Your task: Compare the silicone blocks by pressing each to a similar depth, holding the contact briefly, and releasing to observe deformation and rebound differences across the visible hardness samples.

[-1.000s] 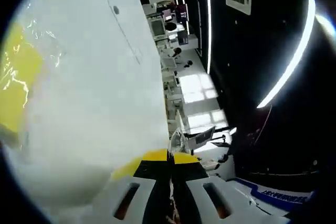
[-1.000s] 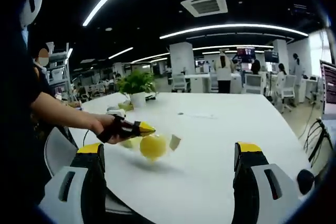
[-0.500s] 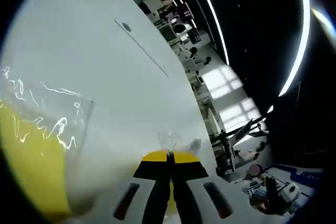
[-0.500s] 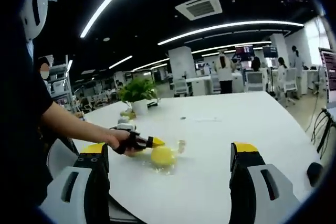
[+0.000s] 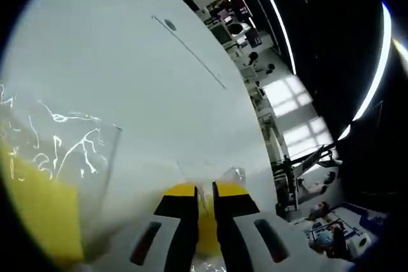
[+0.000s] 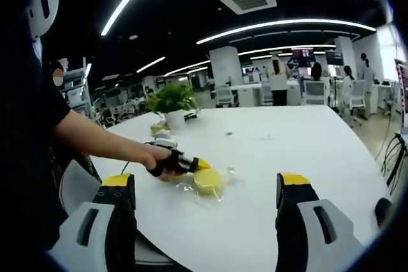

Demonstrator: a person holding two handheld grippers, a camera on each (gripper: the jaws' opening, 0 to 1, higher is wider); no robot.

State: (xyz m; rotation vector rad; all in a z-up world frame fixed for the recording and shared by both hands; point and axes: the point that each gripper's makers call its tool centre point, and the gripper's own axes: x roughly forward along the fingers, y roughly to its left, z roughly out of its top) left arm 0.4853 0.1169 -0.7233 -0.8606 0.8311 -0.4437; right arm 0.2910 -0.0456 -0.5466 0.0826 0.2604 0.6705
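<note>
White bench carries a yellow silicone block at frame centre; left gripper, nearly closed, touches it; right gripper stands spread.

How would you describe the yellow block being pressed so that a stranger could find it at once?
Start at the large white round table and find the potted green plant at its far side. Nearer than the plant, a person's hand holds the left tongs against a round yellow silicone block. It alone lies in crinkled clear plastic wrap.

no readable text, labels or numbers, distant screens too blurred to make out
</note>
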